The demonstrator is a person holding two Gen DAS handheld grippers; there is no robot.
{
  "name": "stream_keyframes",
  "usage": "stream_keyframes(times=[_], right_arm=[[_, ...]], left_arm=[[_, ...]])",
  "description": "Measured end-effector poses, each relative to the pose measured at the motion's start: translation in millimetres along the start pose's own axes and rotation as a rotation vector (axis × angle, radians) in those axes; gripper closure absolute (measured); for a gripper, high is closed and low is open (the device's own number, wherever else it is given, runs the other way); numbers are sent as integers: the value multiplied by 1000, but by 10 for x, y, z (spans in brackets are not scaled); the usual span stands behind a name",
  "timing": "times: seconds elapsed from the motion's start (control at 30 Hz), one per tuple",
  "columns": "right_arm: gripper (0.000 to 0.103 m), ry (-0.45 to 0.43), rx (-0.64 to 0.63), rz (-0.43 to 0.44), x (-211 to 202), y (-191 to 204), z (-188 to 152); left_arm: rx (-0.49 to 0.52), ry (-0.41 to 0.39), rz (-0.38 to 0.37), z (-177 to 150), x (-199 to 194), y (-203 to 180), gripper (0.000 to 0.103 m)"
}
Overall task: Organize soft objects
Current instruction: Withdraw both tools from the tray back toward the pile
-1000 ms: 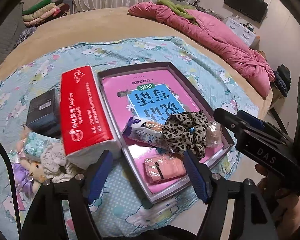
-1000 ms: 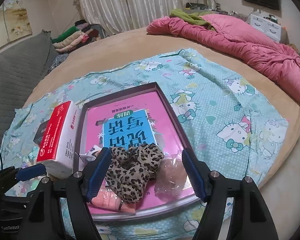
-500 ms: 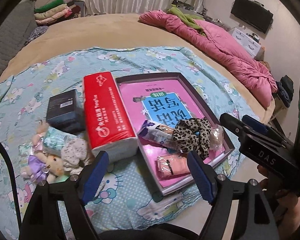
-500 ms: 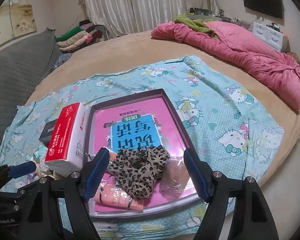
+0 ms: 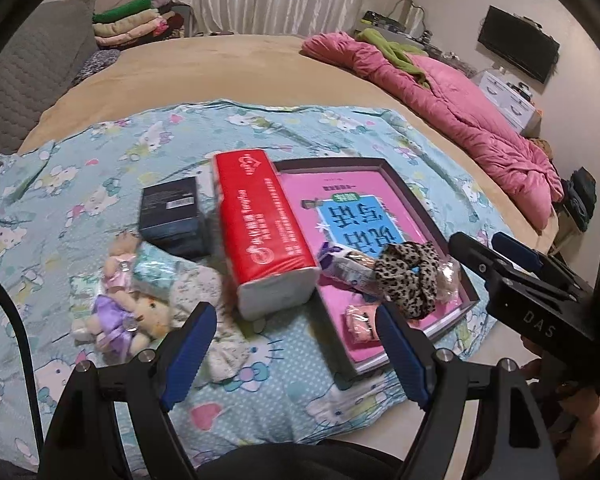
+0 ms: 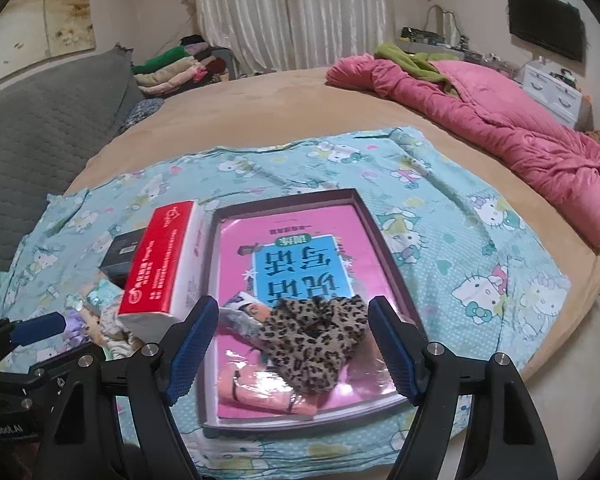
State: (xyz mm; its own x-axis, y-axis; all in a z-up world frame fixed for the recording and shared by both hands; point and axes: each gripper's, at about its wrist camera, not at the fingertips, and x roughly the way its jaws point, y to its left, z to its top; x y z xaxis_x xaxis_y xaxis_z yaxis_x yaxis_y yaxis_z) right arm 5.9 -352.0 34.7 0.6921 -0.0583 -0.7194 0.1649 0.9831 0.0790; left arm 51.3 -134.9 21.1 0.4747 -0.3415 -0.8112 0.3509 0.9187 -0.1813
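A shallow dark-rimmed box [image 5: 384, 165] with a pink printed bottom lies on the cartoon-cat sheet. Inside it, at the near end, are a leopard-print scrunchie [image 5: 410, 276] [image 6: 316, 340], a pink packet [image 5: 360, 322] [image 6: 260, 392], a wrapped packet [image 5: 344, 266] and a clear bag [image 5: 448, 280]. A red tissue pack [image 5: 260, 224] [image 6: 160, 264] stands against the box's left side. Plush dolls [image 5: 120, 312] and a pale cloth [image 5: 224, 344] lie left of the pack. My left gripper [image 5: 294, 316] hovers open and empty above the pack's near end. My right gripper [image 6: 292, 306] is open and empty over the scrunchie.
A dark blue box [image 5: 172, 216] sits behind the dolls. A pink quilt [image 5: 460, 120] is bunched on the round bed's far right. Folded clothes [image 6: 168, 70] are stacked by the curtains. The bed edge and floor lie just below the shallow box.
Both grippers have pulled back and up from the box, so more of the sheet, the dolls and the bed show. The left jaws stand slightly wider. Nothing on the bed moved.
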Motion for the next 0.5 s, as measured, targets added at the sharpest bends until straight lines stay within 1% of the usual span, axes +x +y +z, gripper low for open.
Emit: stream_keyframes(times=[0.23, 0.4, 0.5], right_arm=[[25, -9, -40, 25, -57, 220, 12], [25, -17, -78, 49, -109, 415, 20], [25, -23, -107, 64, -139, 546, 21]], left_arm=[[-43, -20, 36, -40, -154, 291, 22], [-71, -46, 86, -61, -297, 548, 22], [-100, -54, 102, -85, -365, 713, 22]])
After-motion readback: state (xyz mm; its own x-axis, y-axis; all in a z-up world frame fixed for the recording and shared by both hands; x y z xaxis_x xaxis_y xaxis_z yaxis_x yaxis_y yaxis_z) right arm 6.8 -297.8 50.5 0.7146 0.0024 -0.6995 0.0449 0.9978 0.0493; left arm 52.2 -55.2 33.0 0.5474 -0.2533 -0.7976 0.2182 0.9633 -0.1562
